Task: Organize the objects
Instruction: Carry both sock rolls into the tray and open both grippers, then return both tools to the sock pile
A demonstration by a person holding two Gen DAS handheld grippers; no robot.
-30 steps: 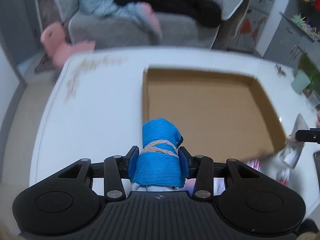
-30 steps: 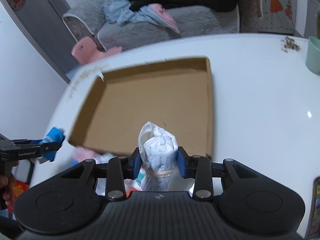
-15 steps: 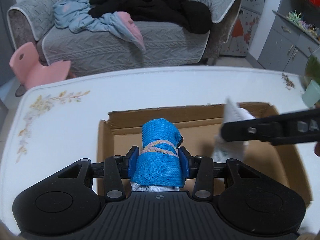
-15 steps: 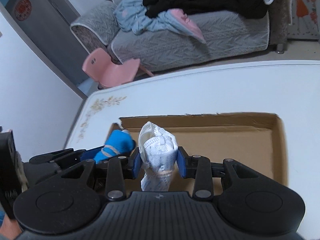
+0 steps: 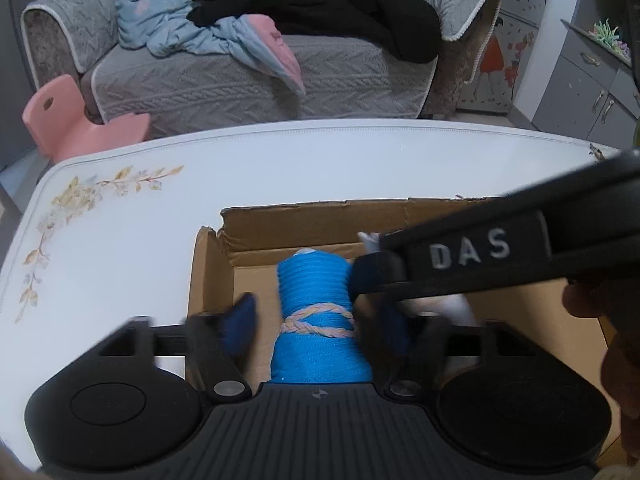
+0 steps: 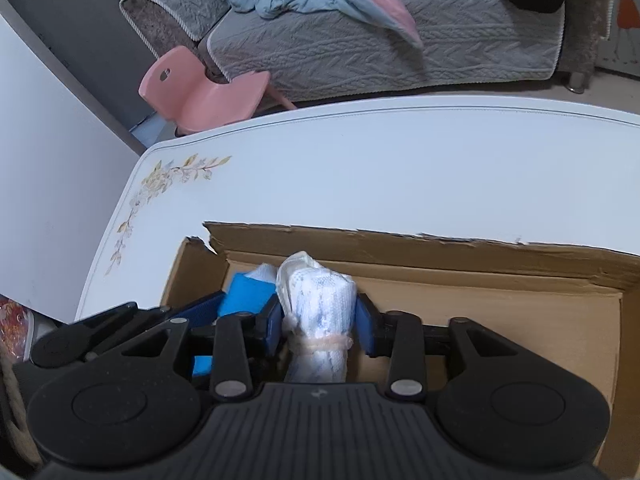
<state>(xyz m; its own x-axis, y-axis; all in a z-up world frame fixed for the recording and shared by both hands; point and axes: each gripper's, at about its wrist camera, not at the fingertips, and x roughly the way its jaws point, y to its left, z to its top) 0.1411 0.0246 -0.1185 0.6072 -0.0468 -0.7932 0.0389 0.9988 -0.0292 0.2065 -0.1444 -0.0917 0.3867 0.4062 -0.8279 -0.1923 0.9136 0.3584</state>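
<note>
Left gripper [image 5: 316,322]: jaws opening; blue pads stand clear of the roll on both sides, blurred by motion, lower centre of the left wrist view.
Blue roll [image 5: 318,320]: rolled blue knit cloth bound by a braided pink band; it stands between the left pads, touching neither, inside the box near its upper left corner.
Right gripper [image 6: 318,322]: jaws opening; a narrow gap shows between the right pad and the white roll, while contact at the left pad cannot be told.
White roll [image 6: 318,304]: rolled white mesh cloth tied with a pale band, between the right pads, lower centre of the right wrist view, just beside the blue roll.
Gripper overlap: the right gripper's black body, lettered "DAS", crosses the right half of the left wrist view and touches or overlaps the blue roll's right edge; which one cannot be told.
Cardboard box [image 6: 480,280]: shallow, open-topped, torn at the upper left corner; it holds both rolls against its far wall.
Table [image 6: 380,168]: white top with a floral print at the left corner; the box rests on it.
Sofa [image 5: 240,80]: grey, upper part of the frame, with blue and black clothes piled on it.
Chair [image 6: 200,92]: small, pink, between the sofa and the table, upper left.
</note>
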